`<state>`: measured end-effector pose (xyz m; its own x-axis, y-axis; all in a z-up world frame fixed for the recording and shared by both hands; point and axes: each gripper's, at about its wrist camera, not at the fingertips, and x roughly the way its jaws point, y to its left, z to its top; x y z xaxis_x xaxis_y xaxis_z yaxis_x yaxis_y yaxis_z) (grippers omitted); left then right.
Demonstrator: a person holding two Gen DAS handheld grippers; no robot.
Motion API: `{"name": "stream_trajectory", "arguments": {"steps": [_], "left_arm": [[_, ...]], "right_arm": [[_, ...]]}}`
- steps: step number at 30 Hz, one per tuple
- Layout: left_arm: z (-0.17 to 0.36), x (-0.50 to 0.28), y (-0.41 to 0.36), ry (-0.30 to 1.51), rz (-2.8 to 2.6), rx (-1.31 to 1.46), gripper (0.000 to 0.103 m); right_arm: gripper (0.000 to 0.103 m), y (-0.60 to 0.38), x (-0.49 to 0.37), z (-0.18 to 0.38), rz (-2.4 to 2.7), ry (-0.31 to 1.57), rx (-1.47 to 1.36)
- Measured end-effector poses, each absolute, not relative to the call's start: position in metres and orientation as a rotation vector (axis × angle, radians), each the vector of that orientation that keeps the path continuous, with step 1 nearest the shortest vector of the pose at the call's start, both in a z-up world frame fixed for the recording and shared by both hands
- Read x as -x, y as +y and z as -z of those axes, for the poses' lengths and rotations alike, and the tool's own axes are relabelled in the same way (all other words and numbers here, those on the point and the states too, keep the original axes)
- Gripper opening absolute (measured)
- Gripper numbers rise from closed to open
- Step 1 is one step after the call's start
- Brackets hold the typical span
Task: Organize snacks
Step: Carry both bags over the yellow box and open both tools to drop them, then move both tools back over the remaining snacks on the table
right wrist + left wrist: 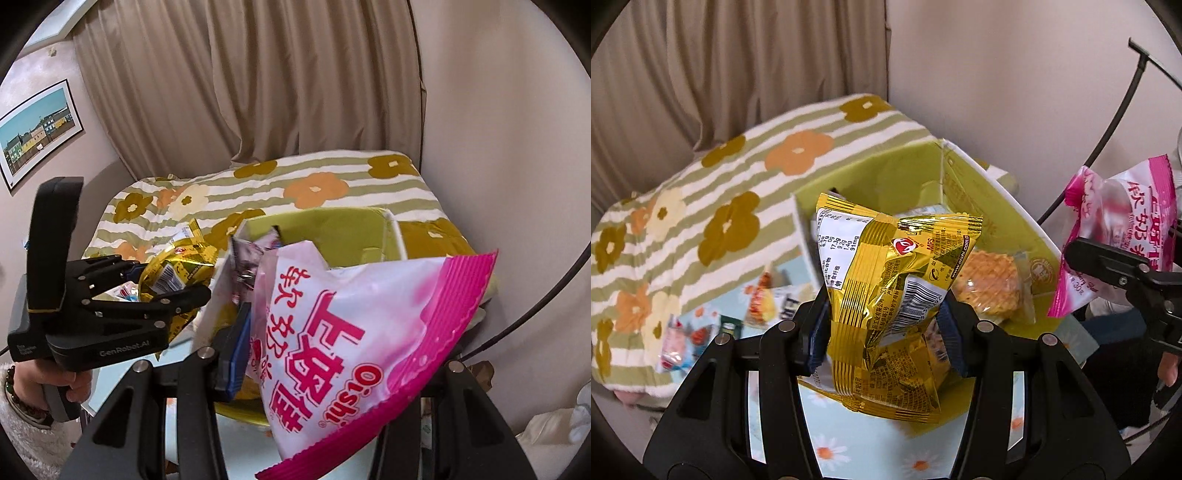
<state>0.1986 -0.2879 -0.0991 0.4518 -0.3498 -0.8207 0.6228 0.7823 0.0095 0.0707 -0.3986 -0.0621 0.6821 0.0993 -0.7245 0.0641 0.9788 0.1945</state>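
Snacks in both grippers. Left gripper (886, 328): jaws clamped on a gold foil snack bag (897, 288), pinched at its middle, held above the near edge of the green box (997, 206). Right gripper (314, 354): jaws closed on a pink and white Oishi bag (354, 332), raised beside the box. Waffle packet (991, 286) lies inside the box. Other small packets (757, 302) on the daisy-print surface (827, 450). Flowered striped blanket (701, 192) behind; beige curtain (258, 81) beyond.
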Motion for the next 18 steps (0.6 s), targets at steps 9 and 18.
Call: {"name": "stream_trajectory", "arguments": {"steps": [9, 18], "left_arm": [[0.13, -0.218, -0.321, 0.993, 0.599, -0.345, 0.095], [0.13, -0.223, -0.294, 0.945, 0.507, -0.363, 0.103]], "right_arm": [[0.043, -0.428, -0.079, 0.086, 0.015, 0.873, -0.274], [0.043, -0.432, -0.087, 0.112, 0.007, 0.939, -0.3]]}}
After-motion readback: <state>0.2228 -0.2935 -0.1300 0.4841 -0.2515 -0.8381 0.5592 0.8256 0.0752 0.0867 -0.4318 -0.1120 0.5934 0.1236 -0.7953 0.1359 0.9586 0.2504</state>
